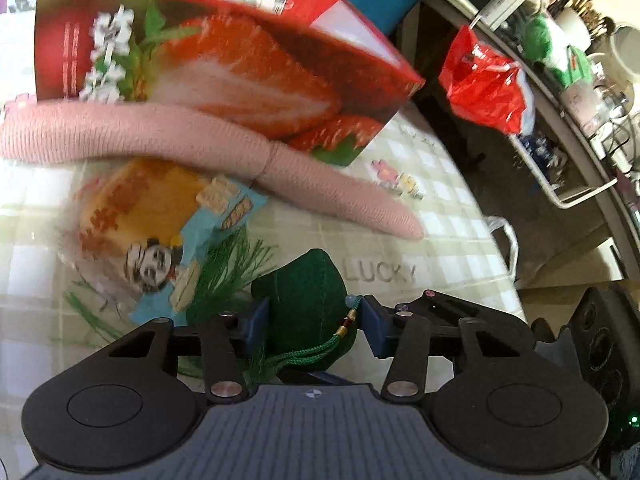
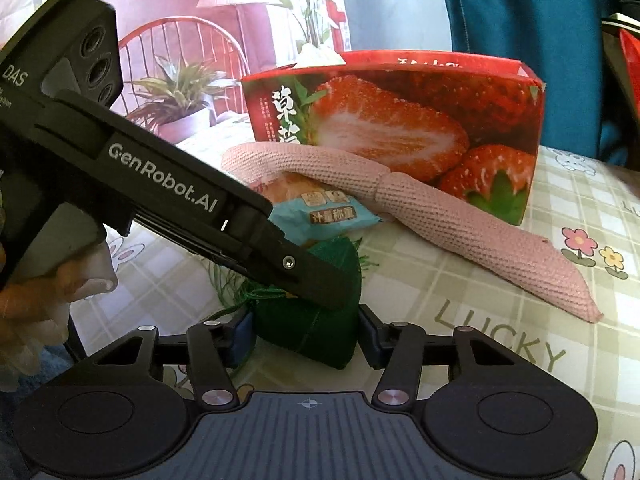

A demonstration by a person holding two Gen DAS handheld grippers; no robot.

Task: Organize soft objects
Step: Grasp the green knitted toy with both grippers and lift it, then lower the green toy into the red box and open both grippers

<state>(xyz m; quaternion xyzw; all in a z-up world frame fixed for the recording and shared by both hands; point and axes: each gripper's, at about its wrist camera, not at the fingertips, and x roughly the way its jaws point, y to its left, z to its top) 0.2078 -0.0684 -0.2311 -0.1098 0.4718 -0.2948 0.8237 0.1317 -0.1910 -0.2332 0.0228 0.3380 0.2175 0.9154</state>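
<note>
Both the left gripper (image 1: pixel 310 322) and right gripper (image 2: pixel 306 338) have their jaws half-open, closed on 1 green pouch (image 2: pixel 316 340).

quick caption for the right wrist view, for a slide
Both tongs, right and left, close in on a green pouch before a pink knitted tube and strawberry box.

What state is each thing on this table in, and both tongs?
Strawberry box: upright.
Pink knitted tube: lying limp against the box.
Snack packet: flat, partly under the tube.
Green pouch: lying between both tongs.
Left tongs: astride the pouch, grip unclear.
Right tongs: astride the pouch, grip unclear.
</note>
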